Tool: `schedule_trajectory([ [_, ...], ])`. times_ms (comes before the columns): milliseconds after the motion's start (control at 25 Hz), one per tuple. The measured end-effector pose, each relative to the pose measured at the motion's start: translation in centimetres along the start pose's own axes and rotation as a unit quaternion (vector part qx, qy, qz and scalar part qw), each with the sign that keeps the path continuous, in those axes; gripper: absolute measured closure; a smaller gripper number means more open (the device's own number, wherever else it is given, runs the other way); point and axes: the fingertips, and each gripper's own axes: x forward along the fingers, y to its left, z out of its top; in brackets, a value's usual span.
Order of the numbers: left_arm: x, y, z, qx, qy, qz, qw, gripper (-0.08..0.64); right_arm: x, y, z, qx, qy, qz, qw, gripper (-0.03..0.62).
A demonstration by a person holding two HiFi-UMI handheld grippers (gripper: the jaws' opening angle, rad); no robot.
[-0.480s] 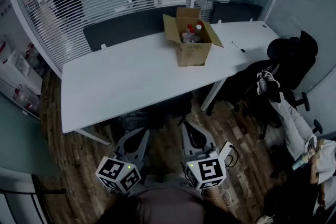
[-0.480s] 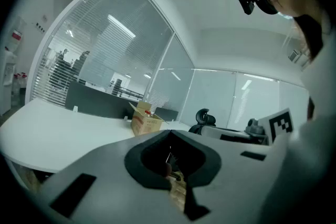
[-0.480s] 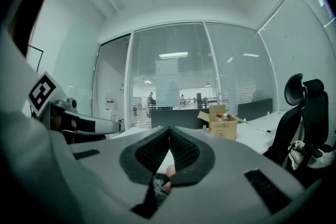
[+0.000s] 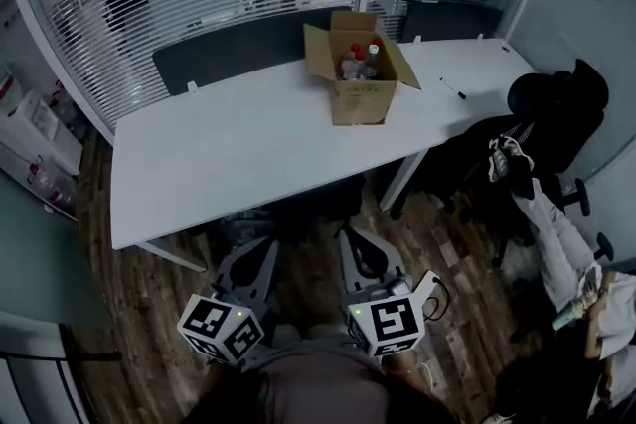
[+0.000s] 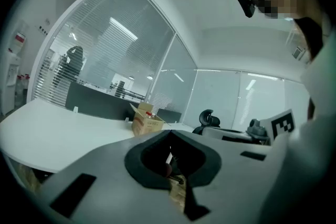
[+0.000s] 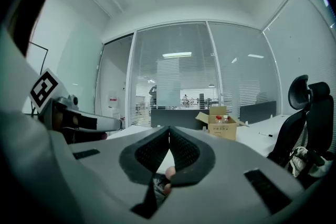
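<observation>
I hold my left tool low, short of the counter's near edge, jaws pressed together on nothing; my right tool just beside it, likewise pressed together. The cardboard box of bottles stands by the counter's far edge, well apart

Long white surface – seen from above, mostly bare.
Open cardboard box stands toward the far right part, flaps spread, capped bottles upright inside. A dark pen lies well apart from the box, near the right end – flat, slightly angled. Two small white tabs sit along the far edge, one at the left.
</observation>
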Motion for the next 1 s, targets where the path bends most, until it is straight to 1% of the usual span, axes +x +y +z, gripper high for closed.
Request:
schedule_trajectory([
  [120, 0.8, -0.2, -0.5, -0.004, 0.002, 0.005, 1.0000, 0.552, 0.1, -1.1, -0.2, 0.004, -0.002, 0.002, 1.000, 0.569],
  [200, 1.5, -0.3, -1.2, -0.006, 0.000, 0.001, 1.0000, 0.551, 0.3, -2.0, -0.2, 0.003, 0.001, -0.001, 1.000, 0.569],
  [360, 3.2, -0.7, -1.2, -0.002, 0.014, 0.000, 0.9999, 0.552, 1.1, -3.8, -0.5, 0.009, 0.001, -0.008, 1.000, 0.569],
  [520, 5.9, 0.3, -1.6, 0.003, 0.018, -0.010, 0.9998, 0.552, 3.0, -6.3, -0.8, 0.014, -0.006, -0.021, 1.000, 0.569],
  [600, 7.7, 1.3, -1.4, 0.005, 0.017, -0.017, 0.9997, 0.552, 4.3, -7.7, -0.9, 0.013, -0.009, -0.028, 0.999, 0.569],
  [800, 13.7, 3.8, 0.5, 0.018, 0.015, -0.026, 0.9994, 0.551, 8.5, -11.7, -0.6, 0.004, -0.001, -0.051, 0.999, 0.569],
  [1000, 20.3, 6.3, 2.4, 0.018, 0.019, -0.038, 0.9989, 0.552, 13.8, -15.4, -0.3, 0.016, 0.004, -0.055, 0.998, 0.569],
])
